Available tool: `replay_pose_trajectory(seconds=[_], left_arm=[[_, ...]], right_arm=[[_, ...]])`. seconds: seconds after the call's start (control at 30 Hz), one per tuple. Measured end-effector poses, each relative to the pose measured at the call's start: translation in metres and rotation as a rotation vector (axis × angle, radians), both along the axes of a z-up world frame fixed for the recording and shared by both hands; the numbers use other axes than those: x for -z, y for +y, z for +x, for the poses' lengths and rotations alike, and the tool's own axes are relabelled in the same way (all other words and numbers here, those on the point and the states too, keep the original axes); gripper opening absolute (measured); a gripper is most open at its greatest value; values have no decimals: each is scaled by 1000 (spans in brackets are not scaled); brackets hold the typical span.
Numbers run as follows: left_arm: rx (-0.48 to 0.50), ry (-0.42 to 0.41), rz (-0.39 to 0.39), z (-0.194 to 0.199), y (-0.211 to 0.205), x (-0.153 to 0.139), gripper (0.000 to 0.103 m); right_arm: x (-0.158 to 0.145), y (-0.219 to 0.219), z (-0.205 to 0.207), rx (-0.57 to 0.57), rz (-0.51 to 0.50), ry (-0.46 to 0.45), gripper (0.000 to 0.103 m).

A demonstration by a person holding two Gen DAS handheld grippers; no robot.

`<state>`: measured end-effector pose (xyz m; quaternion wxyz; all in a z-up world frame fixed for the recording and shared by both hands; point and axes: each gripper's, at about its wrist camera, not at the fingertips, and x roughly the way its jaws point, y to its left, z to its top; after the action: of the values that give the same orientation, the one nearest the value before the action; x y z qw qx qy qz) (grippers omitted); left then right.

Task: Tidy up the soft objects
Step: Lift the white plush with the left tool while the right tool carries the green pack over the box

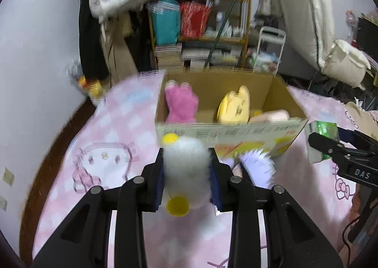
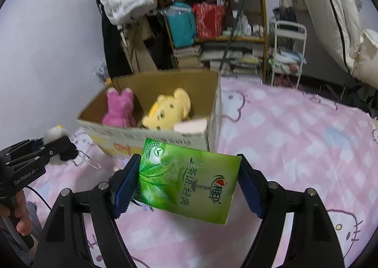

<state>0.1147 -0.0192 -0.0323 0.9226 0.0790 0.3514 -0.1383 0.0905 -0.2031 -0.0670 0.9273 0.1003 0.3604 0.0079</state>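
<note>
Bedding: pink checked cartoon-cat bedspread [image 2: 295, 126], covering the whole surface. Open brown cardboard box [image 1: 236, 131] standing on it, holding a pink plush rabbit [image 1: 180, 105], a yellow plush animal [image 2: 169, 112] and a pale pink soft block [image 1: 271, 115]. Green soft tissue pack [image 2: 189, 180], clamped at both ends by the right gripper [image 2: 186, 183], raised just in front of the box. Fluffy white plush toy with yellow tips [image 1: 186, 168], squeezed between the closed pads of the left gripper [image 1: 186, 173], likewise raised before the box's near wall. Small lilac-and-white fuzzy item [image 1: 256, 165] beside it; kind unclear.
</note>
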Motion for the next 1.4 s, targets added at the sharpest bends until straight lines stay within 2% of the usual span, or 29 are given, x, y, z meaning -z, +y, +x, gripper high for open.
replay_pose_trajectory(seconds=[0.23, 0.33, 0.57, 0.9, 1.07, 1.23, 1.4], left_arm=[[22, -191, -19, -18, -5, -51, 32], [20, -237, -41, -23, -3, -65, 32], [21, -368, -34, -34, -5, -95, 32], [38, -454, -71, -13, -17, -129, 32], [65, -491, -34, 1, -33, -139, 32], [76, -474, -45, 17, -40, -128, 32], [77, -436, -19, 30, -46, -102, 32]], right_arm=[[-39, 1, -13, -2, -17, -152, 83], [-49, 3, -18, -3, -31, -197, 83], [-78, -3, -20, 0, -38, -288, 83], [-111, -13, -7, 1, -50, -368, 83], [-124, -16, 11, -17, -57, -389, 83], [-126, -14, 28, -26, -98, -396, 83], [-101, -19, 37, -25, -53, -368, 83]])
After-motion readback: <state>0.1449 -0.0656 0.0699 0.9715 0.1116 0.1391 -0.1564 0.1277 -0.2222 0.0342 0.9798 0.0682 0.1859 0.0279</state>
